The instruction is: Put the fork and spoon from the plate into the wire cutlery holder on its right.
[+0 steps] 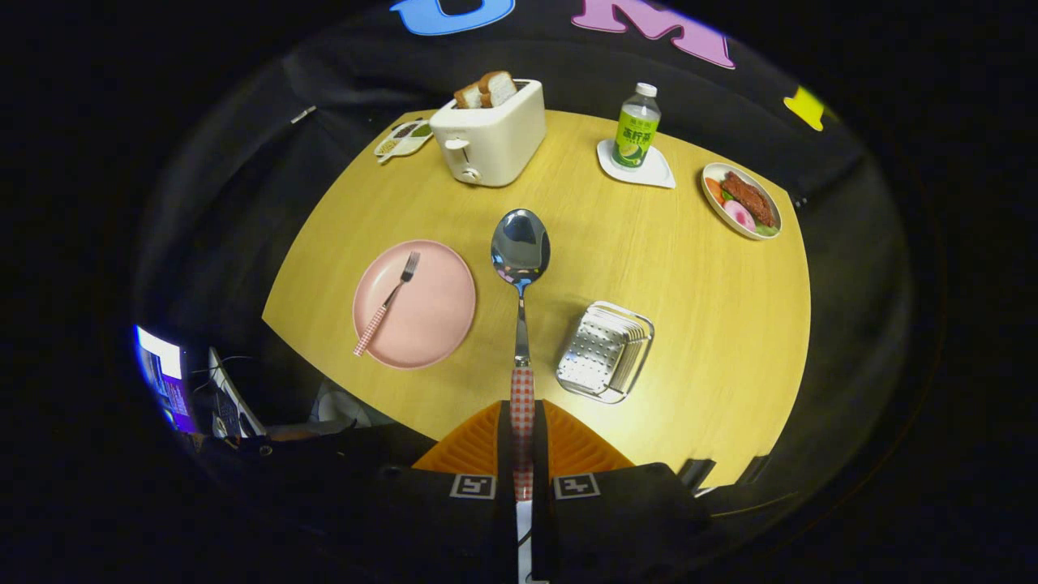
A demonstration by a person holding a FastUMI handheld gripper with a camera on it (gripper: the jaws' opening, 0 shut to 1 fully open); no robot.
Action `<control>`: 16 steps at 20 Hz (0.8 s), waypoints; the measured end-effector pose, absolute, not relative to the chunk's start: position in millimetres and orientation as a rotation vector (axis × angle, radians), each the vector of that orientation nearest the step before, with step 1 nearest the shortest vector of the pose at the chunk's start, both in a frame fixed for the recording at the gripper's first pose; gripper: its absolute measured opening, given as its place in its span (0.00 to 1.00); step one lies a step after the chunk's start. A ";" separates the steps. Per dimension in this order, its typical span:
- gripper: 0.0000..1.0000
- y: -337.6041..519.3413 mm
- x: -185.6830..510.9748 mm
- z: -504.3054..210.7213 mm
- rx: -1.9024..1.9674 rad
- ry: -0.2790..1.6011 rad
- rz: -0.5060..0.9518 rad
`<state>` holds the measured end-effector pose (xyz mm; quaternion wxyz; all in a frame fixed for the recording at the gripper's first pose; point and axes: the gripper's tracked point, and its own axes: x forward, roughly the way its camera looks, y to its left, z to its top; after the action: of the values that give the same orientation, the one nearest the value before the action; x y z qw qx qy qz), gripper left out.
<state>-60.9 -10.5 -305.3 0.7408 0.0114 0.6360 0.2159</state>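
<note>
My gripper (522, 442) is shut on the checked handle of the spoon (520, 268), which sticks straight ahead from between the fingers, bowl outward, held above the wooden table (689, 324). The pink plate (415, 302) lies on the table to the left of the spoon, and the fork (389, 300) with its checked handle rests diagonally on it. The wire cutlery holder (605, 350) stands to the right of the spoon and close to the fingers, with nothing visible inside it.
A white toaster (489, 134) with bread slices stands at the table's far side, a small seasoning dish (403, 139) to its left. A green-labelled bottle (636, 127) on a white coaster and a dish of food (741, 200) sit far right.
</note>
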 end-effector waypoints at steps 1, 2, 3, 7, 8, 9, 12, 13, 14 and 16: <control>0.11 -20.7 -63.2 -306.7 0.009 1.423 0.472; 0.11 -29.5 -66.3 -309.3 -0.011 1.449 0.474; 0.11 -37.0 -70.6 -311.7 -0.035 1.484 0.481; 0.11 -62.0 -88.9 -325.8 -0.108 1.646 0.510; 0.11 -66.4 -92.8 -329.6 -0.121 1.693 0.519; 0.11 -71.8 -95.4 -334.0 -0.140 1.734 0.523; 0.11 -81.1 -91.9 -347.8 -0.176 1.827 0.513; 0.11 -80.4 -92.4 -350.1 -0.185 1.859 0.516; 0.11 -79.5 -92.3 -353.2 -0.192 1.892 0.523; 0.11 -77.3 -87.1 -359.3 -0.201 1.945 0.526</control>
<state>-87.1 -77.3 -359.3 0.5298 -0.0842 0.8147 0.2203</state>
